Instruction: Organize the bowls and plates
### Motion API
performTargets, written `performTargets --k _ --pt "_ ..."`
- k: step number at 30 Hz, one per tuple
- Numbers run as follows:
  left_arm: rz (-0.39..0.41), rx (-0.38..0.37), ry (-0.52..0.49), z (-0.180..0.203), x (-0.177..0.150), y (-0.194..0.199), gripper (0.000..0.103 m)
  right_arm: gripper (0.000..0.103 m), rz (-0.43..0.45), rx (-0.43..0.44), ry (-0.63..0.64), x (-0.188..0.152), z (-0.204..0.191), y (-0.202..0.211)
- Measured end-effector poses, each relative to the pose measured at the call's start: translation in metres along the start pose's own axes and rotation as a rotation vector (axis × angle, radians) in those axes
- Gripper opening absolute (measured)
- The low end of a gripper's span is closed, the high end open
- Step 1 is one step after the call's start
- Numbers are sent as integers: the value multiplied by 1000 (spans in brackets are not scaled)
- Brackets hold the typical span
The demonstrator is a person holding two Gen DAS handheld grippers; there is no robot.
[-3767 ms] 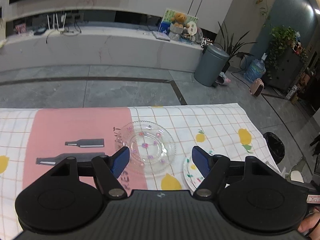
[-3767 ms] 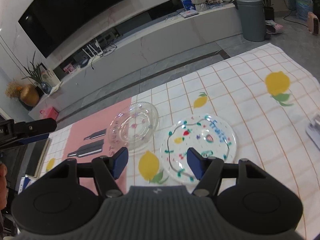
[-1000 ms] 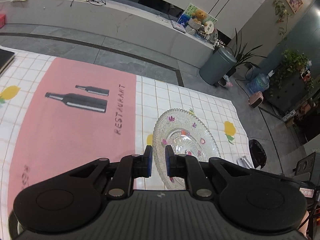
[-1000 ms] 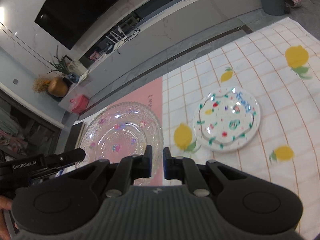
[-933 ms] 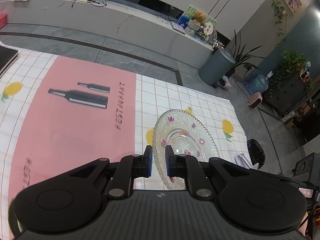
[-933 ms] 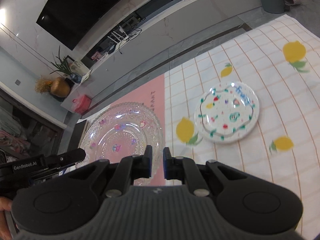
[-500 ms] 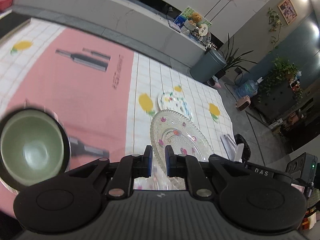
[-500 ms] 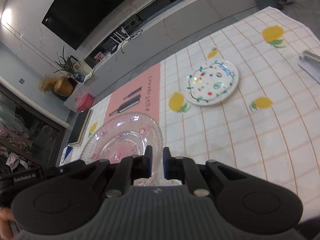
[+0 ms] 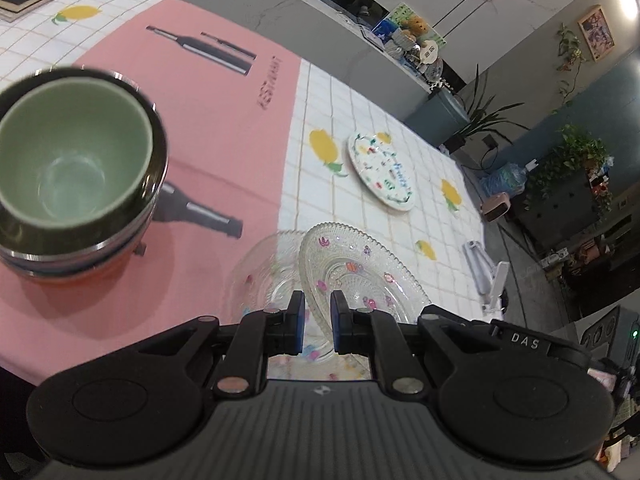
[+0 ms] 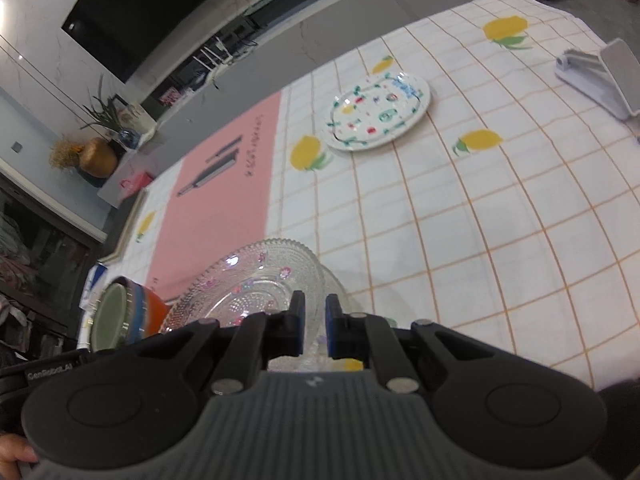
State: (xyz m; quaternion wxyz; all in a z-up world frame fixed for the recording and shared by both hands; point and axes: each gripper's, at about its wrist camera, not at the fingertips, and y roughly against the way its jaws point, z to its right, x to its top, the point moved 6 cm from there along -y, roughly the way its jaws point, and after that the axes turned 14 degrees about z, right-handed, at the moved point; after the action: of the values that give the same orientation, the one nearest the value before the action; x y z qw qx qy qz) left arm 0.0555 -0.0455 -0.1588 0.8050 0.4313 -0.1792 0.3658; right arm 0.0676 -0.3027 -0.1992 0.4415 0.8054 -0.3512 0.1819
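Glass plate: I am holding the glass plate (image 9: 352, 276) by two rim spots, tilted, just above a second glass dish (image 9: 260, 280) near the table's front edge.
Left tongs: my left tongs (image 9: 316, 320) are pinching the plate's rim, jaws nearly together.
Right tongs: my right tongs (image 10: 314, 326) are pinching the rim on the other side, also nearly closed.
Slip risk: I am gripping smooth, beaded glass on thin edges; if one pinch loosens, the plate is likely dropping onto the dish below and chipping.
Twist risk: if my two hands are moving unevenly, I am stressing the rim or prying it out of a grip.
Bowls: the stacked bowls (image 9: 76, 168) are sitting near on the pink cloth (image 9: 224, 120); swinging wide could be knocking them.
Painted plate: the painted plate (image 10: 380, 110) is lying well apart, out of danger.
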Motion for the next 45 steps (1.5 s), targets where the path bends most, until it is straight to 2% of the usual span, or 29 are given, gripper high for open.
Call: performTargets --k 7,21,29,45 --pt "11 28 24 -20 -14 -7 14 8 -21 -18 39 -14 3 -15" --pt "24 73 -20 -25 -15 -17 14 8 -36 -35 87 -21 2 -36" --pt "16 102 -85 -22 -19 -20 14 8 -24 -63 190 -25 -6 -38" --pt "-8 153 -108 -26 -22 -23 14 8 0 -116 404 -35 -23 -39"
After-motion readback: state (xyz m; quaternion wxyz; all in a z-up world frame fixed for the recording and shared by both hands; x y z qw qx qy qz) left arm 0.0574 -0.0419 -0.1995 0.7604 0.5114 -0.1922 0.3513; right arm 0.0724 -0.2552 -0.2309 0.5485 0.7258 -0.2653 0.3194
